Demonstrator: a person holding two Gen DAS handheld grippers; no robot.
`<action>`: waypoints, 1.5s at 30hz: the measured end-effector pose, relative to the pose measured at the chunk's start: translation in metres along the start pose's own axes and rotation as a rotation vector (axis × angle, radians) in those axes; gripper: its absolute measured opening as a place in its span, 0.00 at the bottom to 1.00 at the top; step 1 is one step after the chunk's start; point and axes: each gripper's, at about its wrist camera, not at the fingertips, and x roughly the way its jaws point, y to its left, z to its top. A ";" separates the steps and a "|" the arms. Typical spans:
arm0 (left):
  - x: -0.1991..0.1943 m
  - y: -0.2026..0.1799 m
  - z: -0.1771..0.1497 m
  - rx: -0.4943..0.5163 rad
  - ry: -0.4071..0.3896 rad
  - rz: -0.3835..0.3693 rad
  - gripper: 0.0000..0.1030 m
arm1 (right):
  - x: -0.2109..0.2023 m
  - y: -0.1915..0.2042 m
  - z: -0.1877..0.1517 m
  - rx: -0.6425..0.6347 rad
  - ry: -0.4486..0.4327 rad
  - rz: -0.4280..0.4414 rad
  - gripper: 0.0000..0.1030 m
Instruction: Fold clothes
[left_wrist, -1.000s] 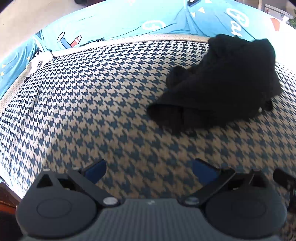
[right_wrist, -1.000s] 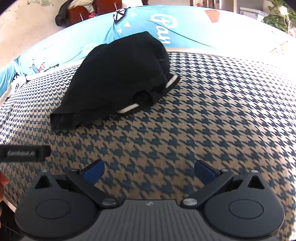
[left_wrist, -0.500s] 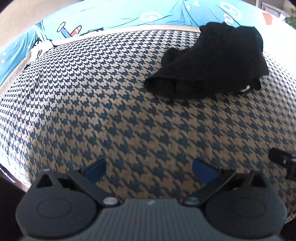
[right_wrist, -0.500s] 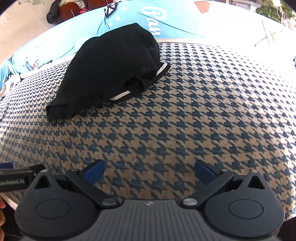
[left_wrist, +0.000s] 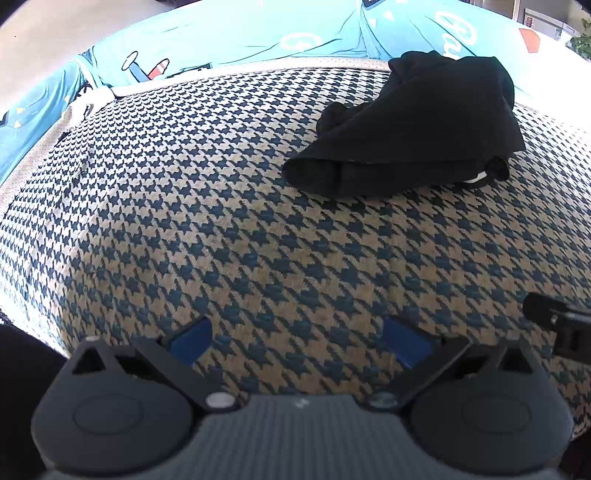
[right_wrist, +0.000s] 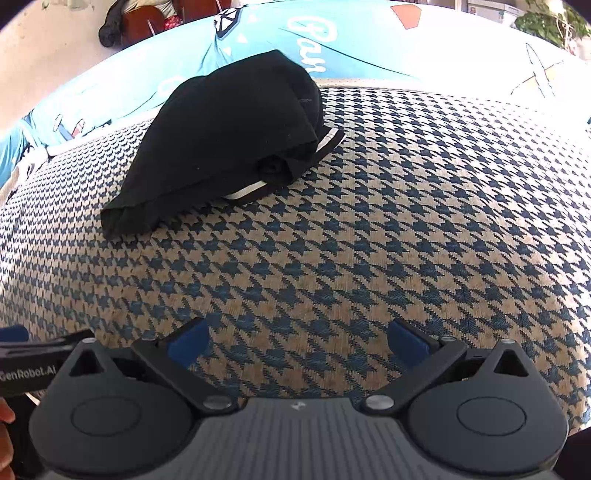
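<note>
Black garment (left_wrist: 406, 125) first, through my left wrist camera: it sits bundled at the far right of the houndstooth cover (left_wrist: 184, 206), close to the cover's back edge where the turquoise printed sheet (left_wrist: 236, 33) begins. I read it as soft, light knit cloth that will sag and slide rather than hold a shape, so I would pinch a hem or corner, not the bulk. The rolled edge nearest me, at the lower left of the heap, looks like the easiest hold from this side. My left gripper (left_wrist: 297, 339) is spread wide with nothing between its blue pads, hovering low over bare cover, well apart from the cloth. The dark block at the right edge is the other tool (left_wrist: 554, 321), cut off by the frame.

From the right wrist camera, the garment (right_wrist: 229, 140) lies up and left of centre on the cover (right_wrist: 406, 221), and a white-trimmed band (right_wrist: 325, 142) pokes out along its near right edge. I judge that band firmer than the rest, so a good place to catch. My right gripper (right_wrist: 297, 338) is likewise released and empty, well short of the heap. I cannot tell what kind of garment this is: the layers are tucked under each other, black on black hides the seams, and the underside is out of sight. Fingertips of a hand (right_wrist: 5, 435) show at the lower left, mostly cropped.
</note>
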 end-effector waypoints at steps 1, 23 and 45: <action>0.000 -0.001 0.000 -0.002 0.000 0.004 1.00 | 0.000 -0.001 0.001 0.009 -0.003 -0.001 1.00; -0.002 -0.003 -0.005 -0.002 0.008 0.023 1.00 | -0.005 0.000 0.002 0.001 -0.021 -0.022 1.00; -0.005 -0.004 -0.007 0.016 -0.006 0.015 1.00 | -0.005 -0.001 0.003 0.017 -0.021 -0.007 0.96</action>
